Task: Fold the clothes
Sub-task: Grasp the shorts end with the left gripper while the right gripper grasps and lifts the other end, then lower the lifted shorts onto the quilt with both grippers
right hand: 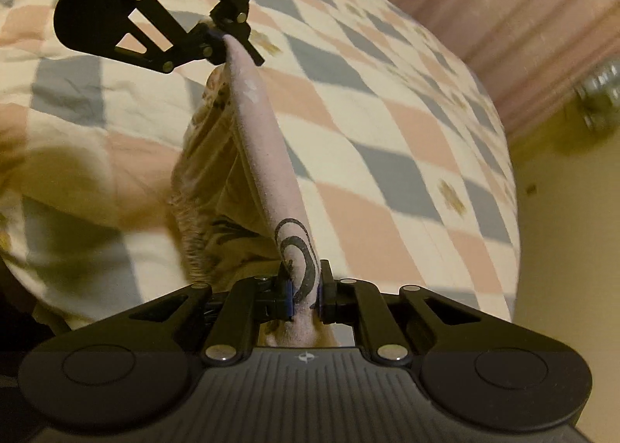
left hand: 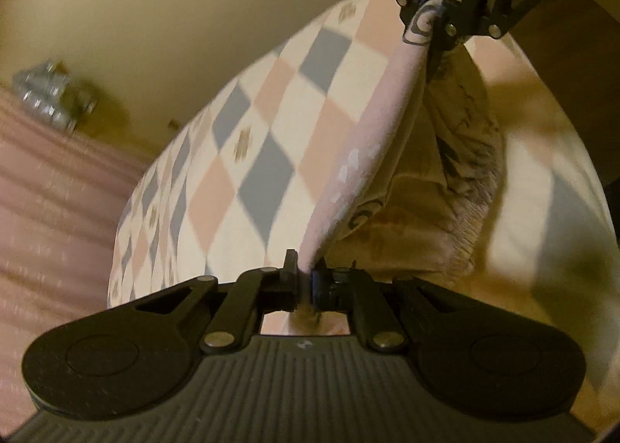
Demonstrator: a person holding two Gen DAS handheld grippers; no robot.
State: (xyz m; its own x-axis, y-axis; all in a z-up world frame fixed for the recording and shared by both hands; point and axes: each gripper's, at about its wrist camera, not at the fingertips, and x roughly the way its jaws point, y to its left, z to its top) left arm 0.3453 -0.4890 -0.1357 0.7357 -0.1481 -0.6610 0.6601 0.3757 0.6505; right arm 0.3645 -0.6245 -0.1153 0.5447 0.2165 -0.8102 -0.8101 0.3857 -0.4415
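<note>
Pale pink garment [left hand: 360,156], soft knit-looking cloth w/ a black swirl print and a few white flecks, is stretched taut as a narrow band between the two grippers, held up above the bed. Left gripper [left hand: 304,280] is clamped on one end of that edge, cloth pinched right between its fingertips; right gripper [right hand: 304,288] is clamped on the other end, swirl print sitting just ahead of its jaws. Each gripper shows in the other's view too, at the far end of the band: right one top of the left cam, left one top-left of the right cam.

Below the taut edge the rest of the garment hangs in loose folds, w/ a ribbed or gathered strip [right hand: 190,234] along one side. Can't tell what kind of garment it is; hanging part is shadowed and motion-blurred.

Under it lies a quilt [right hand: 387,141] w/ diamond patches in cream, peach and grey-blue, small floral motifs, lightly wrinkled. Beyond the bed edge: pink pleated curtain [left hand: 50,187], plain cream floor or wall [left hand: 193,40], and a blurry shiny silver object [left hand: 46,94] I can't identify
</note>
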